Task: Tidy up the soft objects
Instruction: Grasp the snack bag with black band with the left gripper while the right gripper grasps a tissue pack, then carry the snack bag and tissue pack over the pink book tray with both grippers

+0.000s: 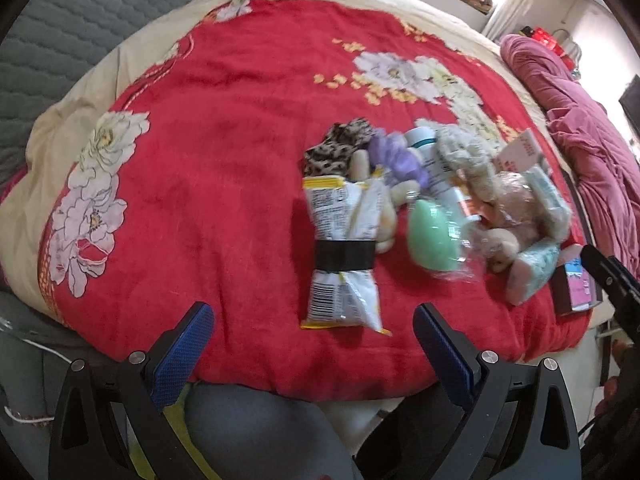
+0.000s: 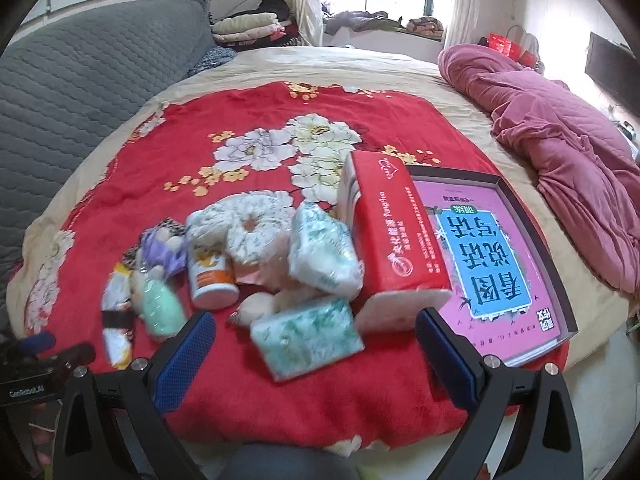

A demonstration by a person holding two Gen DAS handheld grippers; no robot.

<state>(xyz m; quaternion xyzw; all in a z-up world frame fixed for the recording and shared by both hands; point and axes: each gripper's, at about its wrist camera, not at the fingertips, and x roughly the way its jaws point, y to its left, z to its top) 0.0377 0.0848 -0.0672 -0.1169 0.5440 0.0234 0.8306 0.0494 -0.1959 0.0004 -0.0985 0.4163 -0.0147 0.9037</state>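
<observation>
A heap of small items lies on a red flowered blanket. Nearest my open left gripper is a snack bag with a black band. Behind it lie a leopard-print cloth, a purple soft toy, a green egg-shaped object, a white bottle and a beige plush. My right gripper stands open just short of a tissue pack. A second tissue pack, a red tissue box, a fluffy white ring and an orange-labelled bottle lie beyond.
A pink and blue book in a dark tray rests at the blanket's right edge. A pink quilt is bunched at the right. A grey quilted headboard runs along the left. Folded clothes and a window sit at the back.
</observation>
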